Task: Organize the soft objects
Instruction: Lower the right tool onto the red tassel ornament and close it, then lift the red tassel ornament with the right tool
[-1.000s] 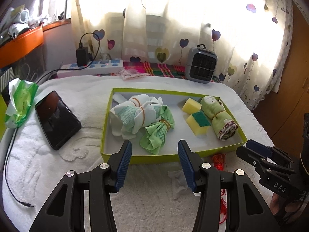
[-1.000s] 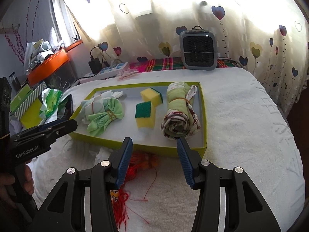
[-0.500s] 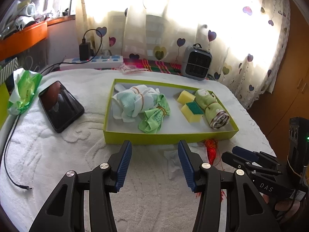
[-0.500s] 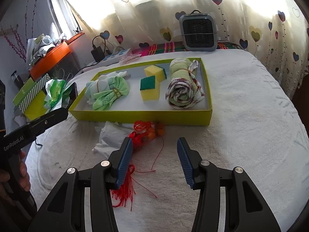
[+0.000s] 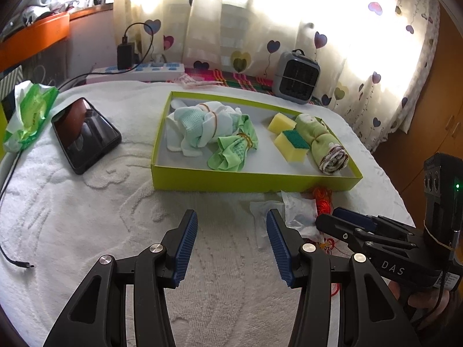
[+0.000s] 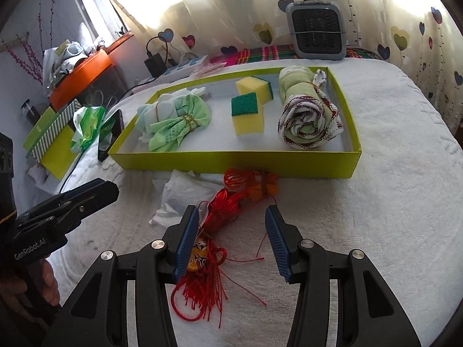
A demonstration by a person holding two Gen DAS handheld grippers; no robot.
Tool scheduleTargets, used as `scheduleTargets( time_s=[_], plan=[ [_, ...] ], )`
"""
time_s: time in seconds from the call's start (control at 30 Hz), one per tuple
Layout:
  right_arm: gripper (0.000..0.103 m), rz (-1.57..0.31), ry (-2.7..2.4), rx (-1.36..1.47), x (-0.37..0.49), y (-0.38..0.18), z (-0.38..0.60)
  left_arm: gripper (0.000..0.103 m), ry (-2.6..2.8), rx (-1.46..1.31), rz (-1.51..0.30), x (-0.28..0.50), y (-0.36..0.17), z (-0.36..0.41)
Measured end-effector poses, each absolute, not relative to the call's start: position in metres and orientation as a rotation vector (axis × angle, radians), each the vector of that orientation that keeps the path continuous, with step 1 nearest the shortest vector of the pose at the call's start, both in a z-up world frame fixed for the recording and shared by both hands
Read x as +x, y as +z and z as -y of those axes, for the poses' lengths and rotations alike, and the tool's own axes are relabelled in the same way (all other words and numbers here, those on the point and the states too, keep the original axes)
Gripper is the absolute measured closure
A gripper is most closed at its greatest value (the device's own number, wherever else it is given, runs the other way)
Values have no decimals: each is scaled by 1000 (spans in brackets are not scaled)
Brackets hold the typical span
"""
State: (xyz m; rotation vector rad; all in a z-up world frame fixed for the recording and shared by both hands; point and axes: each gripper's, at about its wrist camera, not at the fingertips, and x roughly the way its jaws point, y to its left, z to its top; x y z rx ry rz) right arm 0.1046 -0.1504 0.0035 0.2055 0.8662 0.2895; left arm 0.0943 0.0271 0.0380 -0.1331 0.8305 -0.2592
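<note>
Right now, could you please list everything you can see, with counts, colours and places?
Tray: one, lime green, on the white towel.
Cloth bundles: two, pale and green, tray's left end.
Sponges: two, yellow with green tops, tray's middle.
Rolled towel: one, green and white, tray's right end.
Tassel ornament: one, red, in front of the tray.
Crumpled wrapper: one, white, beside the tassel.
Phone: one, black, left of the tray.
Heater: one, grey, behind the tray.
Left gripper: black and blue, open, empty.
Right gripper: jaws closing, tassel between them, not yet pinched.
</note>
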Motion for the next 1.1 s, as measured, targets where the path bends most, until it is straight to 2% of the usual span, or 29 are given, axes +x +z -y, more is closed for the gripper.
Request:
scheduleTargets(
  time_s=[0.1, 0.37, 0.63, 1.1],
  plan=[
    [61, -869, 292, 210, 105, 2, 150, 54, -262, -135, -837, 95, 36, -27],
    [82, -875, 346, 208, 102, 2, 144, 54, -270, -130, -850, 96, 33, -25],
    [87, -856, 347, 229, 95, 4, 148, 54, -284, -128, -859, 96, 32, -22],
    [89, -810, 322, 306, 66, 13, 178, 54, -357, -129, -882, 92, 31, -5]
  ],
)
